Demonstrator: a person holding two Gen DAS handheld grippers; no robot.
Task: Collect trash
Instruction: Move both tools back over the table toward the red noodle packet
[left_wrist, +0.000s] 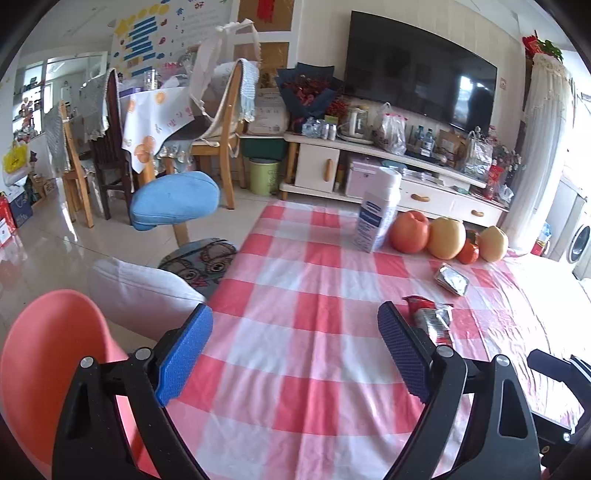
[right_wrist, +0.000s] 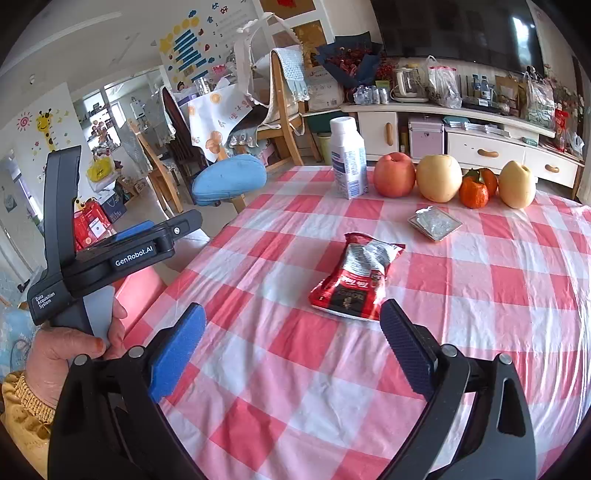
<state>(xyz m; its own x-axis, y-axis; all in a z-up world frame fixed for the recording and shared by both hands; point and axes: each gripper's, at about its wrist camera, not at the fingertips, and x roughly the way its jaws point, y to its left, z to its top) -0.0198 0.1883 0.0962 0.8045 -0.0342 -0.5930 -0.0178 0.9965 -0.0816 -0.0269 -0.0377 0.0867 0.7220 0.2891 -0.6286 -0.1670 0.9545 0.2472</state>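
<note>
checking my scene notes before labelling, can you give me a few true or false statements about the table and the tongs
1. The red snack bag lies flat on the checked cloth. True.
2. The left tongs are shut on the snack bag. False: they are open and empty, with the bag just beyond their right pad.
3. The milk carton stands upright at the left end of the fruit row. True.
4. The foil packet sits on top of the snack bag. False: it lies apart on the cloth, nearer the fruit.
5. The right tongs are open with nothing between them. True.
6. The red apple is at the far right of the row. False: it is next to the carton.
</note>
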